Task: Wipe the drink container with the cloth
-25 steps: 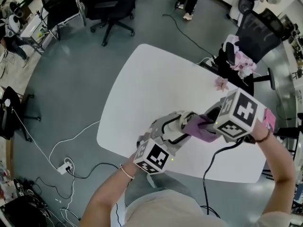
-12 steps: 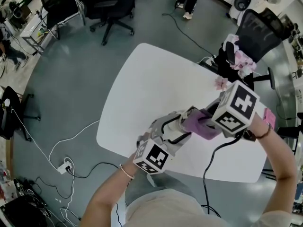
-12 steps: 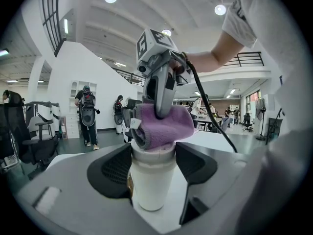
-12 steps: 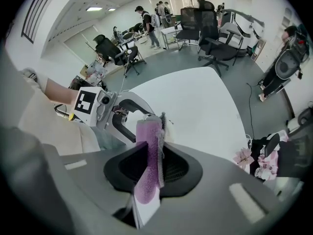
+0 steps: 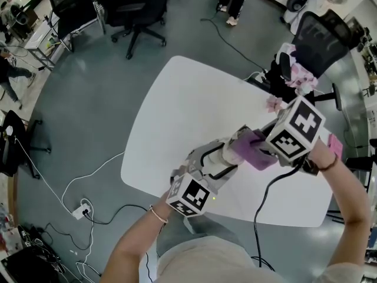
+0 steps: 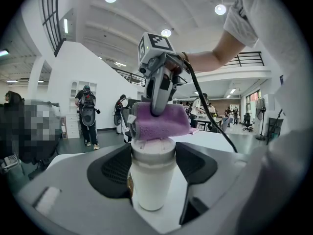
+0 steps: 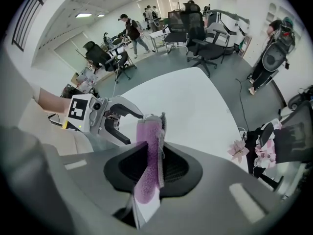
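A white lidded drink cup point(image 6: 149, 173) is clamped between the jaws of my left gripper point(image 6: 152, 166), held above the white table point(image 5: 194, 111). A folded purple cloth point(image 6: 160, 122) lies across the cup's lid. My right gripper point(image 7: 149, 168) is shut on that cloth point(image 7: 148, 158) and comes at the cup from the right point(image 5: 268, 149). In the head view the cloth point(image 5: 252, 151) sits between the two grippers and hides most of the cup; my left gripper point(image 5: 221, 158) is just left of it.
A black office chair point(image 5: 321, 46) with pink-and-white fabric stands at the table's far right, next to a pink paper flower point(image 5: 275, 104). More chairs point(image 5: 138, 7) stand beyond the table. Cables and a power strip point(image 5: 82, 207) lie on the floor at left.
My right gripper and the purple cloth have shifted slightly up and away over the cup's top. The left gripper has stayed in place.
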